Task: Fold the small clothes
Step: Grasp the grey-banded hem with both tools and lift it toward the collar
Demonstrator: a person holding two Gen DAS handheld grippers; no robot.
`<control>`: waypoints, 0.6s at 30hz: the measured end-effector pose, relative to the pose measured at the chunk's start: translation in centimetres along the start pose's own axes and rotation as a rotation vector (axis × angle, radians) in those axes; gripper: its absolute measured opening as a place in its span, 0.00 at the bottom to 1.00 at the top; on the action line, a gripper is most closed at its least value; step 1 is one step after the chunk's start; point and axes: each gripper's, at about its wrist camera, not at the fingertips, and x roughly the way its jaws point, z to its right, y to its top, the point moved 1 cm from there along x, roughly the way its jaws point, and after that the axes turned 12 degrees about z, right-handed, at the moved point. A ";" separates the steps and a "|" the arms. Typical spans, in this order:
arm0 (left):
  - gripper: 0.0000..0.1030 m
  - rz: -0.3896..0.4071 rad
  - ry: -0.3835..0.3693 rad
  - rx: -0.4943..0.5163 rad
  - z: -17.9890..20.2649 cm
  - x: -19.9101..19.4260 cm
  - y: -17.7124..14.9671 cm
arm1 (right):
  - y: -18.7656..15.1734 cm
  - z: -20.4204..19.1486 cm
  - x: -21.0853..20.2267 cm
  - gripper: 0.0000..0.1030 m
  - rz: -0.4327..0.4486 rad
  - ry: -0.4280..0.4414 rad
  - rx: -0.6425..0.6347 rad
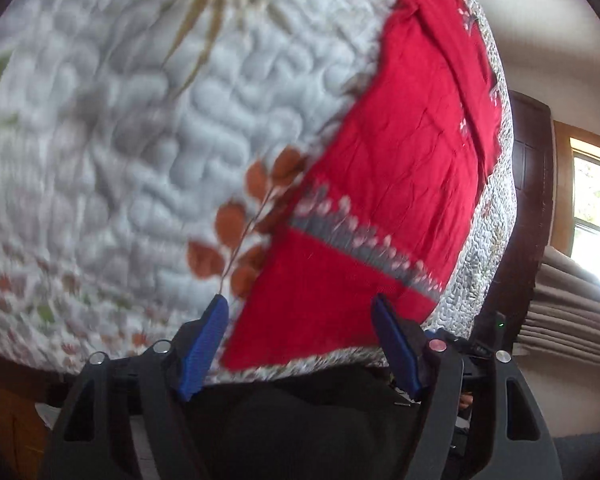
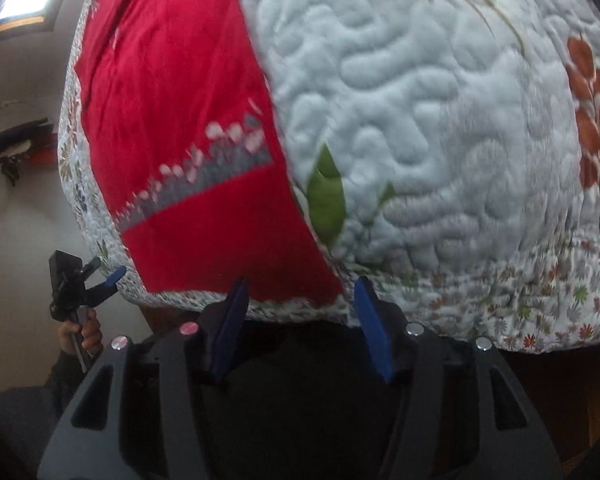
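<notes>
A red garment (image 1: 400,140) with a grey and white patterned band (image 1: 360,240) lies flat along the edge of a quilted bedspread (image 1: 220,100). One long side looks folded over itself. My left gripper (image 1: 300,306) is open, its blue fingers straddling the garment's near hem just above the cloth. In the right wrist view the same garment (image 2: 172,80) fills the left side. My right gripper (image 2: 302,284) is open at the hem's near right corner, holding nothing. The left gripper (image 2: 106,268) shows there at the bed's left edge, held by a hand (image 2: 80,332).
The white quilt (image 2: 420,120) has printed leaves and a floral border, and its near edge drops off just in front of both grippers. A dark door (image 1: 532,168), a window (image 1: 596,208) and a beige curtain (image 1: 572,304) stand beyond the bed's side.
</notes>
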 end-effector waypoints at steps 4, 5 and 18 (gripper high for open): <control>0.71 -0.020 -0.012 -0.014 -0.5 1.2 -1.4 | -1.3 0.3 1.3 0.54 0.009 -0.012 -0.019; 0.71 -0.026 -0.016 -0.018 -0.6 1.5 -1.6 | -1.3 0.3 1.4 0.54 0.017 -0.005 -0.017; 0.67 -0.068 0.079 -0.016 -0.3 4.6 -2.6 | -0.9 1.1 4.4 0.47 0.037 0.033 0.028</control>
